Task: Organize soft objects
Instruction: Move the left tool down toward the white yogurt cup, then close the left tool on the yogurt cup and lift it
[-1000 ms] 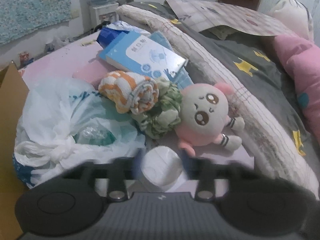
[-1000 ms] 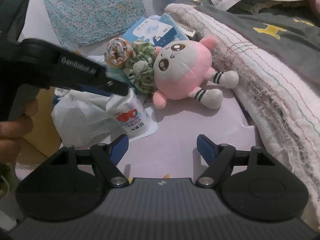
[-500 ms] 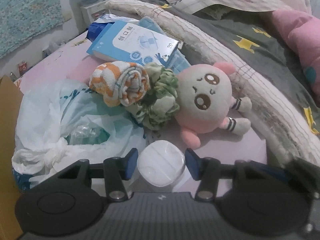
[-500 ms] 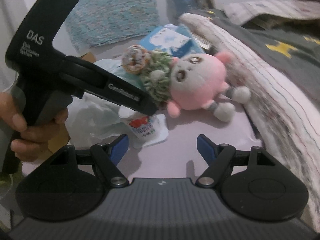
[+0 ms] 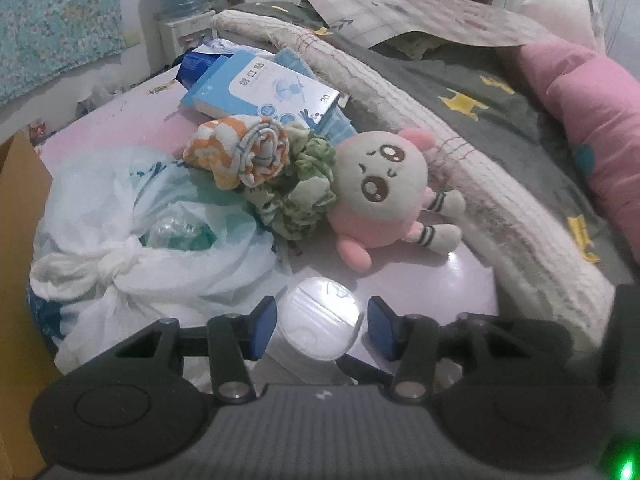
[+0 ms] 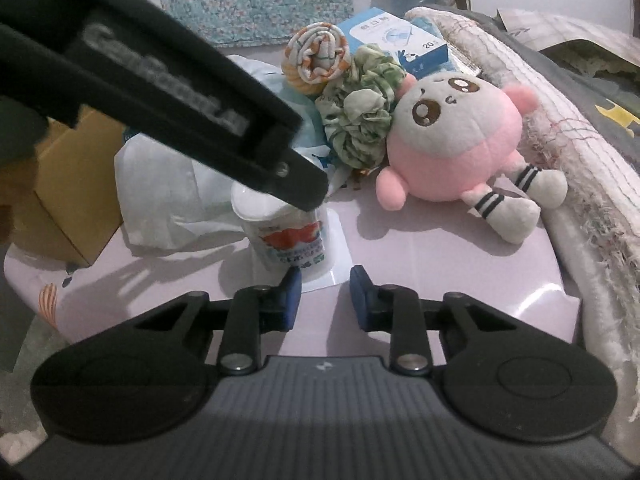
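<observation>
Blue-padded fingers of the left gripper (image 5: 322,320), tilted steeply downward, flank one white cup (image 6: 288,236) standing on the desk (image 6: 420,264) left of the plush doll (image 6: 452,136). They have just been closing, but whether they press it cannot be told. The right gripper (image 6: 325,300) is angled down before the doll, its fingers just drawn in from the wide spread of a second ago, apart and empty. One rolled towel (image 6: 318,58) and one green scrunchie (image 6: 360,108) lie against the doll's head.
</observation>
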`<action>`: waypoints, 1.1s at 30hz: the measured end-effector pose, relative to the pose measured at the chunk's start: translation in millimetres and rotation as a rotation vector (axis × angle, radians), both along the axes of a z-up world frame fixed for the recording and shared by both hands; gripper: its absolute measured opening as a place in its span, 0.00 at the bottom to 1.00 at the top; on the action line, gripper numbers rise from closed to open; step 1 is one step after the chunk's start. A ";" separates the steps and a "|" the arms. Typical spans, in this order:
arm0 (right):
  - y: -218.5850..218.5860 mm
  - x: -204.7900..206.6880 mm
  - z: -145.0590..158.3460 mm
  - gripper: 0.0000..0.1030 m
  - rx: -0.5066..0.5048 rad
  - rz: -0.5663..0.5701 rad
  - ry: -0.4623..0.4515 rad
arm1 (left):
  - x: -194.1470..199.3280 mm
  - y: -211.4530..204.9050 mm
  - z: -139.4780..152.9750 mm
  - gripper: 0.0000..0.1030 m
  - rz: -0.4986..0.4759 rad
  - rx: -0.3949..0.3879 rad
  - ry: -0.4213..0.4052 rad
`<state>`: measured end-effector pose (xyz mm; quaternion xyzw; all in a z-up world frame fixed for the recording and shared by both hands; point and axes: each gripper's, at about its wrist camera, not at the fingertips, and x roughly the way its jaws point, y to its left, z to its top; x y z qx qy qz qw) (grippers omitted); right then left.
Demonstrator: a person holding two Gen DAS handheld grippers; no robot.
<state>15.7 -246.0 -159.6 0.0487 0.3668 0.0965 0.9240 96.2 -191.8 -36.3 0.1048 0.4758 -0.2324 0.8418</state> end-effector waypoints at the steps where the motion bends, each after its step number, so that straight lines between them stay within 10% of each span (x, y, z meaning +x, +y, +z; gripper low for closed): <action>1: 0.1 -0.5 0.0 0.25 -0.004 0.000 -0.001 | -2.6 1.7 0.5 0.49 0.001 -0.007 0.001; 21: 7.3 -26.0 -5.7 0.26 -0.061 -0.027 -0.066 | -28.0 13.1 -1.6 0.49 -0.046 -0.229 0.106; 33: -13.4 -51.9 -2.4 0.30 -0.034 -0.066 -0.075 | -24.0 2.5 -11.0 0.54 -0.060 -0.229 0.125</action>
